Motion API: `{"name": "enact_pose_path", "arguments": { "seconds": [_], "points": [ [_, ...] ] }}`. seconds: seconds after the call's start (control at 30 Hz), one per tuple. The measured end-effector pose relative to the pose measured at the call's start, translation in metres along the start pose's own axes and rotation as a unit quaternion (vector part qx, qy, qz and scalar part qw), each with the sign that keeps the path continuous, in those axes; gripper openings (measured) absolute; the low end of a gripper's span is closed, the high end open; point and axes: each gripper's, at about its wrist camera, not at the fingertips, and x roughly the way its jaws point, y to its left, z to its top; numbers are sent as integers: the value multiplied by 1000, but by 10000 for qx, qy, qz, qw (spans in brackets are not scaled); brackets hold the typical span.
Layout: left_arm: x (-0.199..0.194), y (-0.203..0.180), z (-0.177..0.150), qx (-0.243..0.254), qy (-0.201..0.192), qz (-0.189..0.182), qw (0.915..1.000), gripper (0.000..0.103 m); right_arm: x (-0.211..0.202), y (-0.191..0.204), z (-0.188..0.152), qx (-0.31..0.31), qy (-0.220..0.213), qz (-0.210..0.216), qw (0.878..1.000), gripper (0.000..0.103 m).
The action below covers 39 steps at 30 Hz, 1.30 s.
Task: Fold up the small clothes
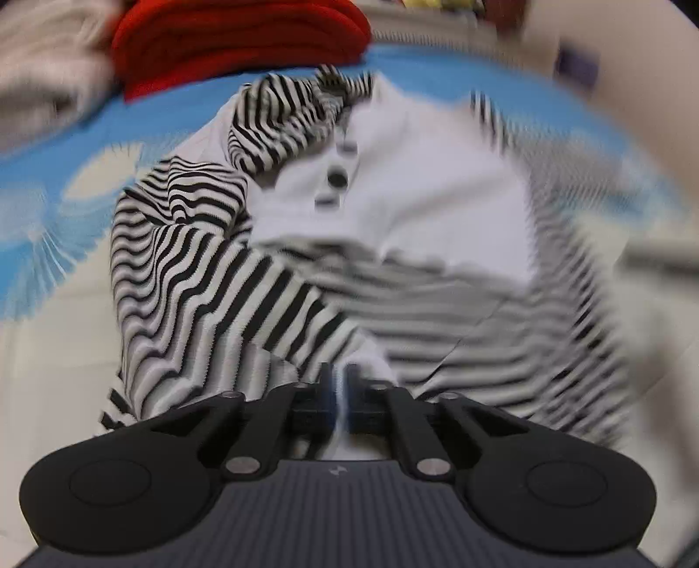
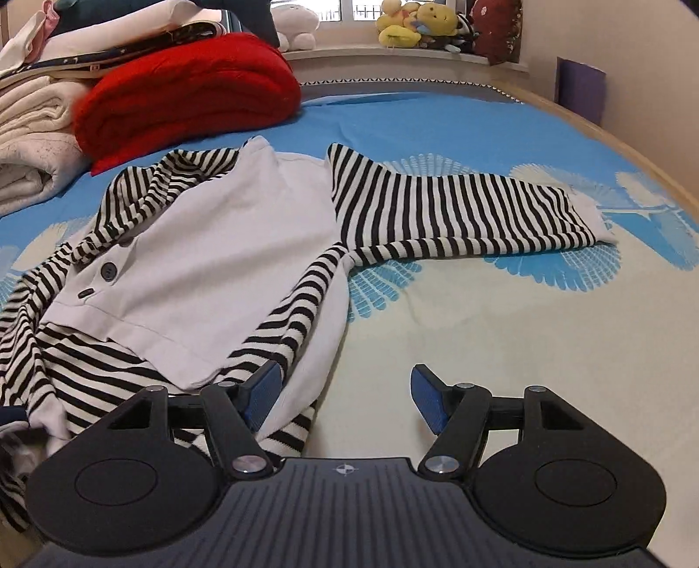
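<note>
A small black-and-white striped top with a white front panel and dark buttons lies on the bed. One striped sleeve stretches out to the right. My right gripper is open and empty, low over the top's near right hem; its left finger is over the fabric. In the blurred left wrist view the same top fills the middle. My left gripper is shut on the top's white hem edge, with cloth pinched between the blue pads.
The bed has a blue and cream sheet. A folded red knit and a pile of white laundry lie at the back left. Plush toys sit on the windowsill. A wooden bed edge runs along the right.
</note>
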Motion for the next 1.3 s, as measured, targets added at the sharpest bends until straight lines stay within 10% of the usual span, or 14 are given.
{"name": "enact_pose_path", "arguments": {
  "seconds": [0.1,0.2,0.3,0.37,0.43,0.53,0.67,0.83,1.07,1.2,1.3],
  "points": [
    [-48,48,36,-523,-661,72,9964,3,-3,-2,-5,-169,-77,-77,9998,67],
    [-89,129,79,-1039,-1507,1151,9763,3,-1,-2,-6,-232,-59,-58,9997,67],
    [-104,249,106,-2064,-1801,3479,8966,5,-1,1,-8,-293,-26,-11,9996,67],
    [-107,301,104,-2502,-1427,4209,8602,37,-4,2,-8,-326,-37,19,9995,67],
    [-112,320,91,-2928,-1111,4158,8539,94,-7,5,-8,-358,-57,124,9993,67],
    [-117,296,55,-2944,-1453,3530,8761,102,-15,14,-10,-501,-11,399,9979,67],
    [-88,227,11,-2420,-710,2359,9385,102,-40,36,-27,-823,145,899,9924,67],
    [-54,124,-56,-1388,104,1152,9835,102,-61,57,-76,-1049,642,1189,9853,69],
    [-12,57,-96,-334,470,1107,9922,101,-35,84,-98,-1590,641,609,9833,69],
    [-38,92,-94,-1829,432,-64,9822,19,-37,63,-85,-888,644,1134,9875,20],
    [-70,101,-101,-2099,175,-102,9775,13,-74,42,-80,-846,218,1125,9898,17]
  ]
}}
